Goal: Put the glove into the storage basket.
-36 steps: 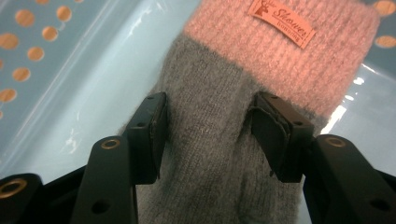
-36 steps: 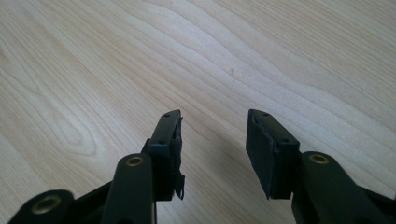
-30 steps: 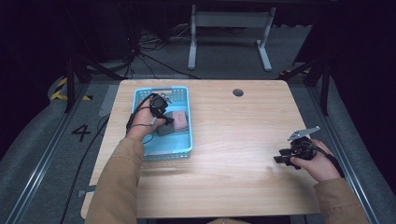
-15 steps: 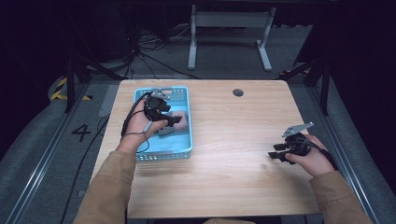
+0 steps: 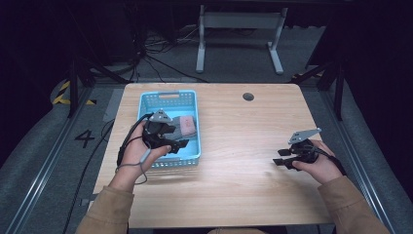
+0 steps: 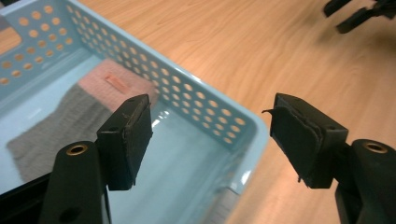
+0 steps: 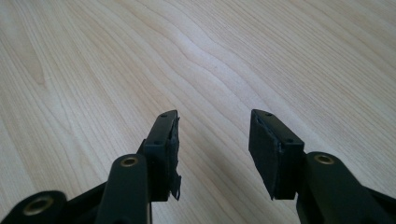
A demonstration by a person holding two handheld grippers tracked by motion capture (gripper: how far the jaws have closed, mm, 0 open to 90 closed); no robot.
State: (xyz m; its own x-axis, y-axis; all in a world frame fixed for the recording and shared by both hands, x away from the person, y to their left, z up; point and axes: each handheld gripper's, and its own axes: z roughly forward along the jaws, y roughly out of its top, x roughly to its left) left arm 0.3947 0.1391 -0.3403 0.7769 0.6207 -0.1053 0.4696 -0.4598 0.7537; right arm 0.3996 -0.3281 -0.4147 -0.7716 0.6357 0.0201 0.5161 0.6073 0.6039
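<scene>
A light blue perforated basket (image 5: 192,102) sits on the left half of the wooden table (image 5: 243,131). Inside it lies a folded grey and pink cloth (image 5: 186,126), also visible in the left gripper view as the cloth (image 6: 70,112). My left gripper (image 5: 178,145) hovers over the basket's near right corner, open and empty; its jaws straddle the basket rim (image 6: 219,116). My right gripper (image 5: 281,161) rests low over the bare table near the right edge, open with nothing between its fingers (image 7: 161,144).
A round grommet hole (image 5: 248,96) is set in the table's far side. A metal stand (image 5: 238,22) and cables lie on the floor beyond. The right gripper (image 6: 359,14) shows far off in the left gripper view.
My left gripper has pulled back toward the near right corner of the basket, away from the cloth. The right gripper has barely shifted.
</scene>
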